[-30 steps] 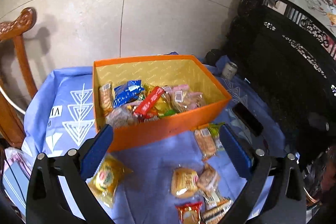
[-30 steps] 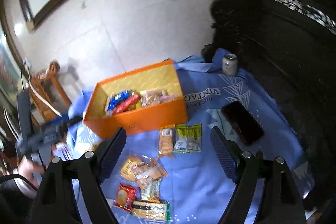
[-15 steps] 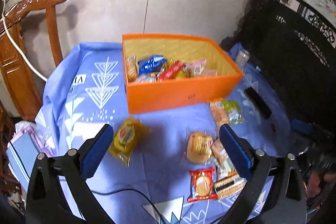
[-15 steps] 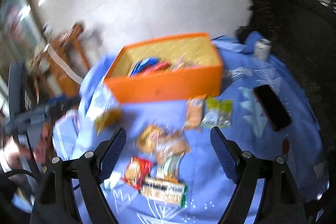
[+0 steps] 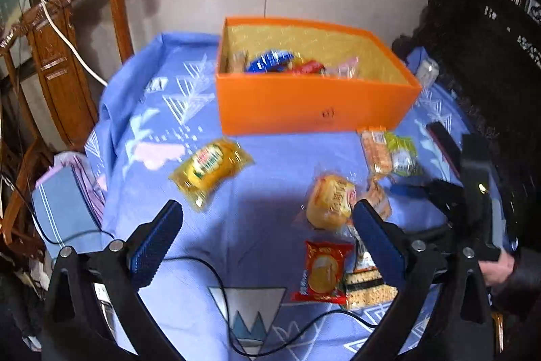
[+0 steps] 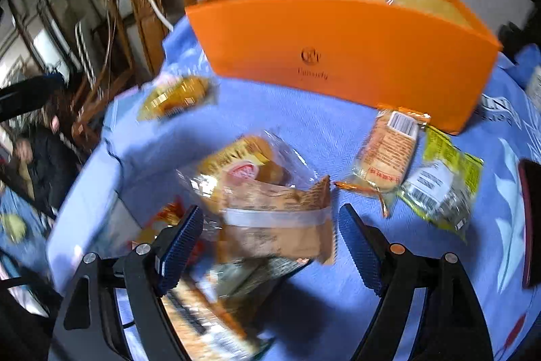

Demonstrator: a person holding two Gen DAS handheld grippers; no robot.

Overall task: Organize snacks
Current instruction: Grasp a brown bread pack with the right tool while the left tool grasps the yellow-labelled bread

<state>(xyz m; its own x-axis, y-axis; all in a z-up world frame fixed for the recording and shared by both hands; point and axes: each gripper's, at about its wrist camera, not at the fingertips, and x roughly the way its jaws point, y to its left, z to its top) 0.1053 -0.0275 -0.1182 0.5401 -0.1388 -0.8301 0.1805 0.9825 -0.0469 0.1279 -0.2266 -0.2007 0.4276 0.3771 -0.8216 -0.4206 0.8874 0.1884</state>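
Left gripper (image 5: 267, 235) hangs above the blue-clothed tabletop (image 5: 270, 178), jaws wide open, nothing between them. Right gripper (image 6: 270, 242) is low over the loose pile, jaws open too, a brown cracker packet (image 6: 280, 222) lying between the pads; can't tell if either pad touches it

Left wrist view only: inside of the orange box (image 5: 314, 104), already holding a blue packet (image 5: 270, 60), a red one and a pink one; yellow snack bag (image 5: 211, 170) alone on the cloth, well apart from the rest; red snack packet (image 5: 324, 271) just beside a black-banded cracker pack (image 5: 368, 291); black cable (image 5: 209, 273) across the near cloth; right-hand tool and hand at the right edge

Right wrist view only: box front up close, with a round logo and one line of writing under it, too blurred to read. Round bun in clear wrap (image 6: 247, 168) touches the cracker packet. Orange biscuit pack (image 6: 389, 154) with barcode label overlaps a green packet (image 6: 443, 188), both just in front of the box. Dark phone (image 6: 531, 222) at the right edge. Packet print is blurred, no brand legible

Carved wooden chair (image 5: 67, 56) with white cord stands left of the tabletop
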